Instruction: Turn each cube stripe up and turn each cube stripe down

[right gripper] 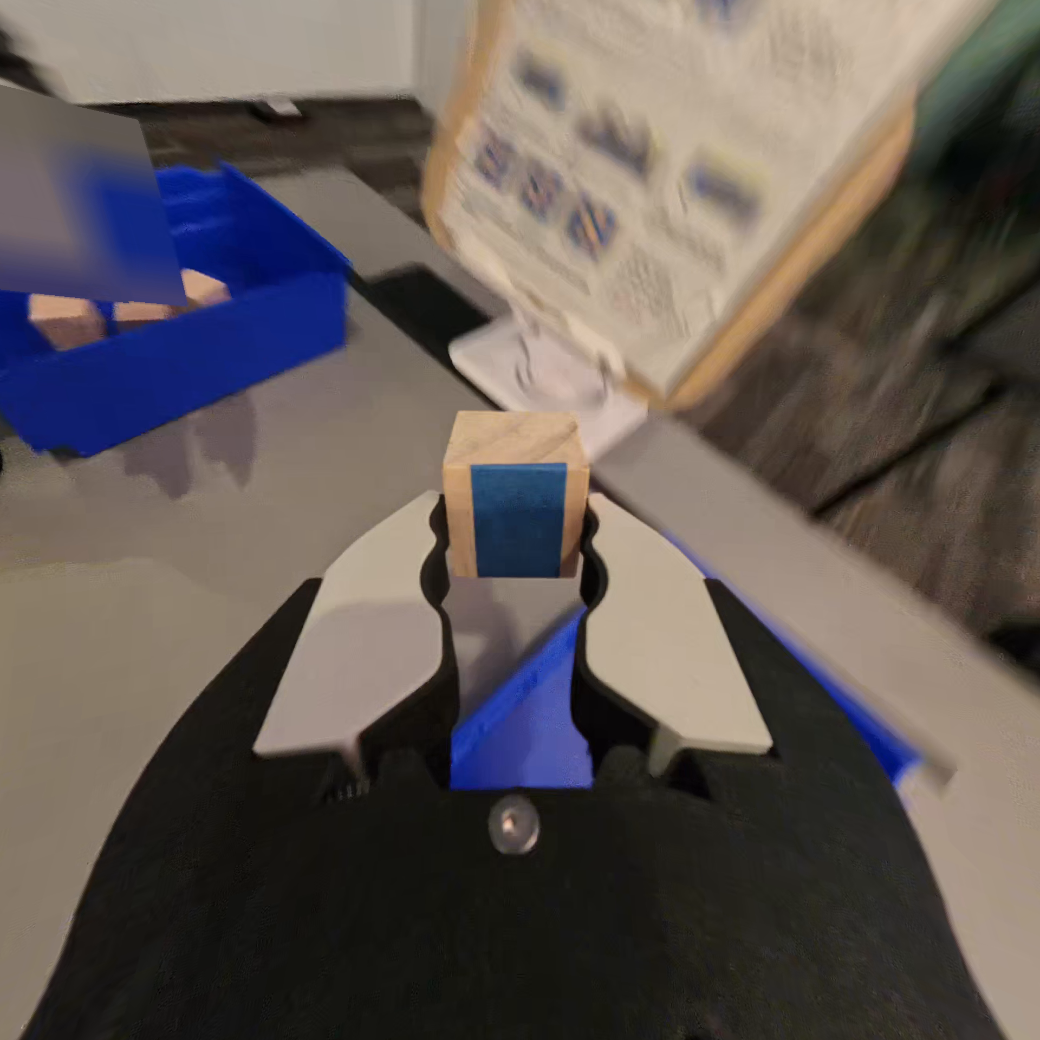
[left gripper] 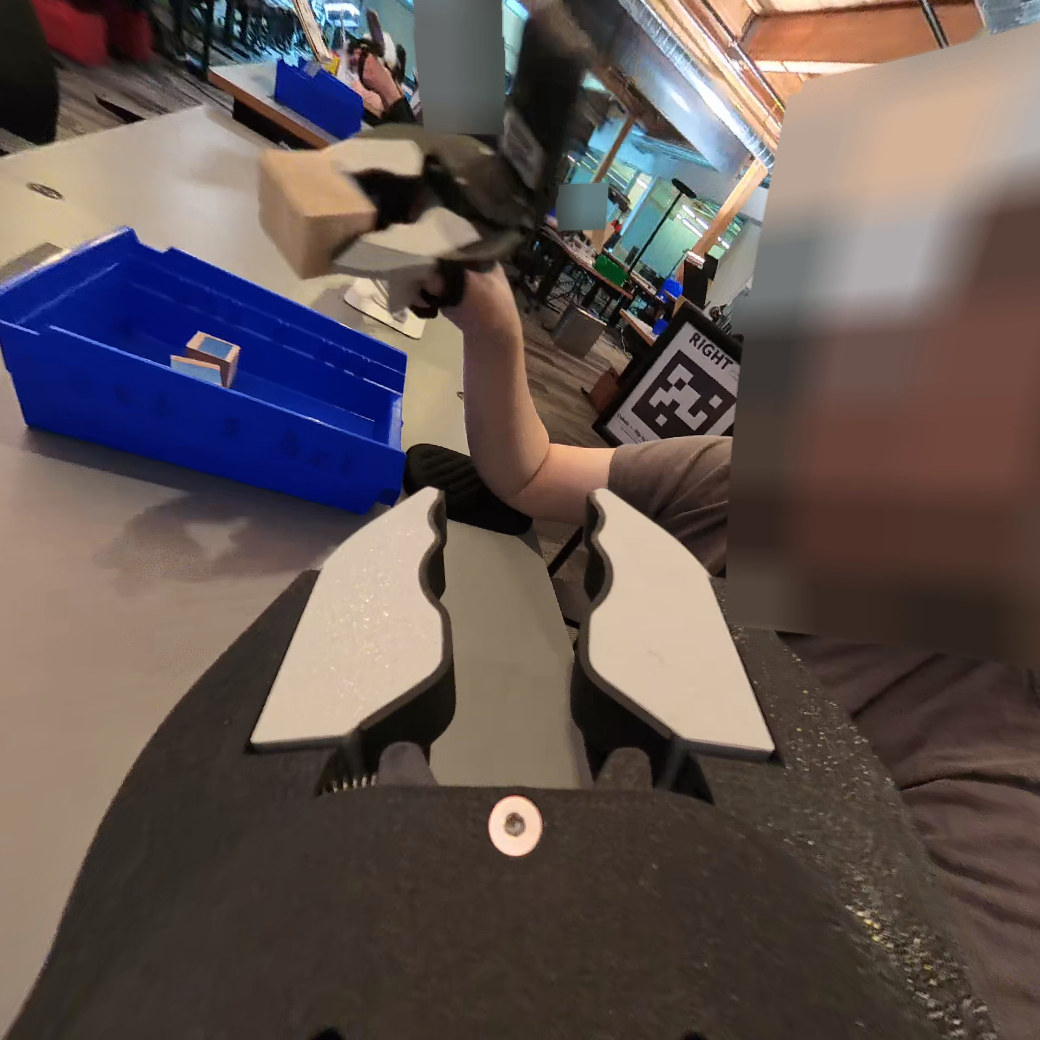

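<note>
The right gripper point(right gripper: 515, 534) is clamped on a wooden cube point(right gripper: 515, 506), held in the air above the grey worktop point(right gripper: 140, 591), its blue stripe point(right gripper: 516, 520) facing the camera. The left gripper point(left gripper: 515, 540) is spread apart with nothing between its fingers. Ahead and to its left, a blue bin point(left gripper: 225, 433) holds two more cubes point(left gripper: 208, 357).

The right gripper point(right gripper: 515, 534) was raised off the table, fingers clamped on a cube point(right gripper: 515, 506). The left gripper point(left gripper: 515, 540) hung low, fingers apart, empty.
</note>
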The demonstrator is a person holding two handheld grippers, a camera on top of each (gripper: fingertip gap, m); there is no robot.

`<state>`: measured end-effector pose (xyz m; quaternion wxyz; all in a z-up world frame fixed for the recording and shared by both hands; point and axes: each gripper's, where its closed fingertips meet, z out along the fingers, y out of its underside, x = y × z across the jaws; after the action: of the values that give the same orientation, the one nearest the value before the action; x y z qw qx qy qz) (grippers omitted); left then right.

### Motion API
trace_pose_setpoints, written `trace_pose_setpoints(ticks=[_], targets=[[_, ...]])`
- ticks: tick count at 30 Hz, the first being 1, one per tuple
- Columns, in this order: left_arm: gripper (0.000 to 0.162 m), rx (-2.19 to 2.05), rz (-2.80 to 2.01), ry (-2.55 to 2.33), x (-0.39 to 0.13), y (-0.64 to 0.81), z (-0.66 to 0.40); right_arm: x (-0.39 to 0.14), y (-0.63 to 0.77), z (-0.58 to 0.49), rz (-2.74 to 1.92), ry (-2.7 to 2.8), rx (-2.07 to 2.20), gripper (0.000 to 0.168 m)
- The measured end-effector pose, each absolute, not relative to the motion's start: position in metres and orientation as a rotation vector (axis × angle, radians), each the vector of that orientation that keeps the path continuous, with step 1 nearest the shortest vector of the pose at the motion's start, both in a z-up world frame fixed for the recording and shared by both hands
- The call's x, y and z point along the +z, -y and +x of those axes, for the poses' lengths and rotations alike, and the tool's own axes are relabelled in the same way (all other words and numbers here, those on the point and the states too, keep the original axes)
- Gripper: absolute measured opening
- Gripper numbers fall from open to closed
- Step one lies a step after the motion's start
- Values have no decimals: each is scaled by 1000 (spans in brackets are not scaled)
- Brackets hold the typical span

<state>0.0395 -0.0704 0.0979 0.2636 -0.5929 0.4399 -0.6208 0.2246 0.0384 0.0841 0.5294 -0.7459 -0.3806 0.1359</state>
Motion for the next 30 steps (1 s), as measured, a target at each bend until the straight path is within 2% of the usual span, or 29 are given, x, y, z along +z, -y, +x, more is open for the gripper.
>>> trace_pose_setpoints(ticks=[6, 12, 22, 26, 30], targets=[[46, -1628, -1646, -1183, 94, 66, 37, -51, -76, 308, -2564, 585, 404, 45], [45, -1624, -1704, -1225, 82, 69, 46, -112, -87, 308, -2757, 588, 295, 45], [44, -1605, -1700, -1236, 83, 71, 45, -146, -99, 317, -2814, 574, 91, 45], [43, -1596, -1692, -1222, 89, 71, 39, -131, -105, 321, -2757, 601, 54, 56], [41, -1458, -1770, -1194, 90, 67, 12, -89, -112, 318, -2584, 583, 83, 56]])
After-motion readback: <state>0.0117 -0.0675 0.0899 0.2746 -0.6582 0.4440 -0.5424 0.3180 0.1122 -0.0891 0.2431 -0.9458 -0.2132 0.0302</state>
